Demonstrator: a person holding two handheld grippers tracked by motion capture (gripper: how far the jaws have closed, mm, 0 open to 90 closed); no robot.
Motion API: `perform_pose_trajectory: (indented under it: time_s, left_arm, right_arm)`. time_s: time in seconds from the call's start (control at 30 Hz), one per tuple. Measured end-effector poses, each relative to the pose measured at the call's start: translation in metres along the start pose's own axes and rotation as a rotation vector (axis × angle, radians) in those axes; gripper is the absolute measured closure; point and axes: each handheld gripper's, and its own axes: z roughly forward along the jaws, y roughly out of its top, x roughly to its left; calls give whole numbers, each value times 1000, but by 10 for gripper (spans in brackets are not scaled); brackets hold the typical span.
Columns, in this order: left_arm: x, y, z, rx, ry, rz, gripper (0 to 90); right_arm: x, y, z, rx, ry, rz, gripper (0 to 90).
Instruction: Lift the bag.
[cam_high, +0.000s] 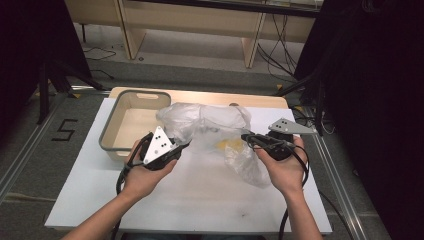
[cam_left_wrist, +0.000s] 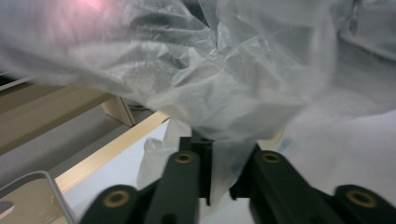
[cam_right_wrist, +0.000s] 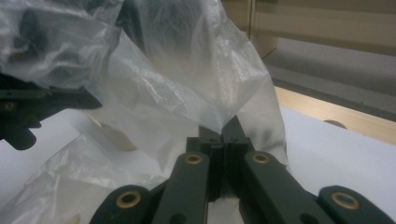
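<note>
A crumpled clear plastic bag (cam_high: 210, 120) lies on the middle of the white table (cam_high: 200, 200), stretched between my two grippers. My left gripper (cam_high: 186, 144) is at the bag's left edge. In the left gripper view its jaws (cam_left_wrist: 224, 154) are shut on a fold of the bag (cam_left_wrist: 210, 70). My right gripper (cam_high: 245, 136) is at the bag's right side. In the right gripper view its jaws (cam_right_wrist: 222, 135) are pinched on the film of the bag (cam_right_wrist: 177, 93), which rises tent-like above them. Something pale yellow (cam_high: 227, 144) shows through the film.
A beige bin with a grey rim (cam_high: 112, 127) stands at the back left of the table, just behind my left hand. The table's wooden back edge (cam_high: 260, 101) runs behind the bag. Cables trail from both grippers toward the near edge.
</note>
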Motion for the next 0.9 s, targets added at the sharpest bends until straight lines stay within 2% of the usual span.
perform_pose_trajectory:
  time_s: [0.07, 0.27, 0.4, 0.47, 0.57, 0.6, 0.7, 0.8, 0.9]
  left_arm:
    - [2, 6, -5, -18, -2, -10, 881]
    - [4, 34, -24, -82, 12, -3, 883]
    - [1, 48, -30, -106, 0, -10, 884]
    - [0, 51, -30, -107, -1, -17, 884]
    - [2, 47, -24, -78, 11, -31, 885]
    - [3, 44, -21, -64, 12, -40, 885]
    - [8, 35, -14, -32, 35, -50, 885]
    - [13, 27, -8, 3, 52, -61, 886]
    - [18, 20, -1, 34, 58, -77, 887]
  right_arm:
    - [1, 2, -2, -4, 2, -3, 900]
    - [3, 10, -10, -27, 11, -5, 900]
    - [4, 16, -13, -29, 20, -4, 900]
    - [3, 18, -13, -25, 22, -1, 900]
    - [-3, 18, -10, -2, 14, 9, 898]
    - [-5, 17, -8, 0, 4, 14, 877]
    - [-10, 12, -6, -9, 5, 20, 711]
    - [-11, 8, -12, -52, 5, 11, 550]
    - [-12, 8, -22, -112, 11, 1, 448]
